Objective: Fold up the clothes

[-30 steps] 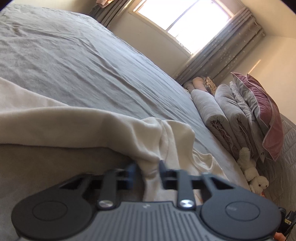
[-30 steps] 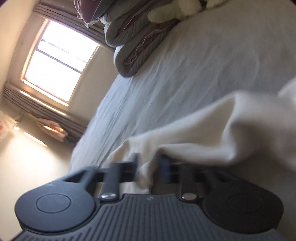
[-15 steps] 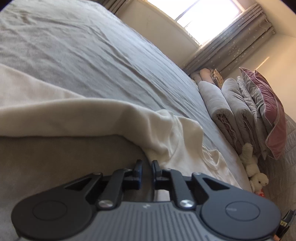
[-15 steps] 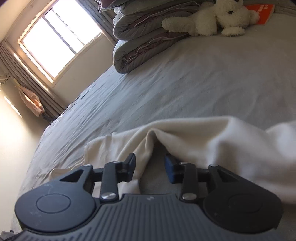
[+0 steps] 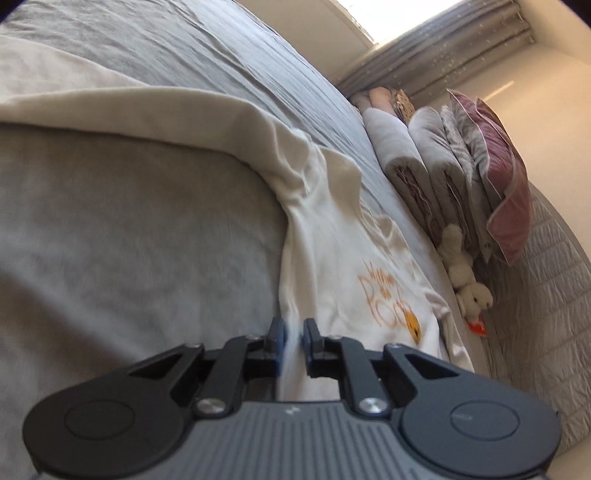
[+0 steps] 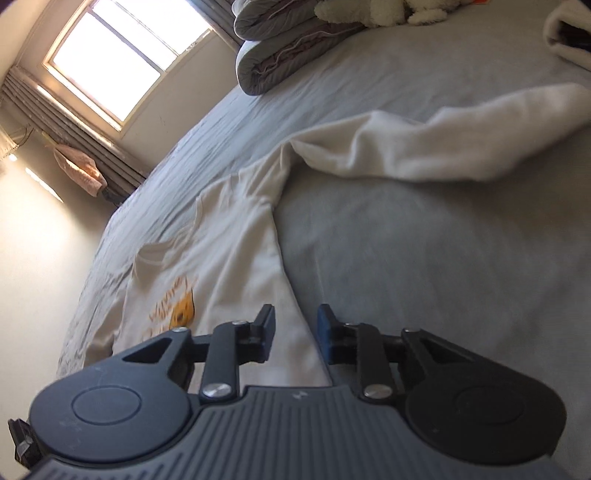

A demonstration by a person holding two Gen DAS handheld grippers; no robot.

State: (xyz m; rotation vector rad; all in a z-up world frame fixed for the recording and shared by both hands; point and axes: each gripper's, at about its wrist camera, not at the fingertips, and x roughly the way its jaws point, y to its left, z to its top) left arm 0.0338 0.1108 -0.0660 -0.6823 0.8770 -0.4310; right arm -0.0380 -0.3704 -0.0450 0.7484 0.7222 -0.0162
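A cream long-sleeved shirt (image 5: 343, 266) with an orange print lies spread on the grey bed (image 5: 129, 240). One sleeve (image 5: 155, 110) stretches away to the left in the left wrist view. My left gripper (image 5: 293, 332) sits at the shirt's side edge, jaws a narrow gap apart, cloth seen between them. In the right wrist view the shirt (image 6: 221, 266) lies left of centre and its other sleeve (image 6: 424, 151) runs to the right. My right gripper (image 6: 295, 325) is open over the shirt's other side edge, holding nothing.
Folded grey quilts (image 5: 417, 162), a pink pillow (image 5: 506, 184) and a white plush toy (image 5: 465, 277) line the headboard side. The quilts (image 6: 288, 48) and toy (image 6: 384, 11) show in the right wrist view too, with a window (image 6: 122, 51) behind.
Both grippers let go of the sleeves and pulled back along the bed to the shirt's body. The sleeves now lie flat and the orange print has come into view.
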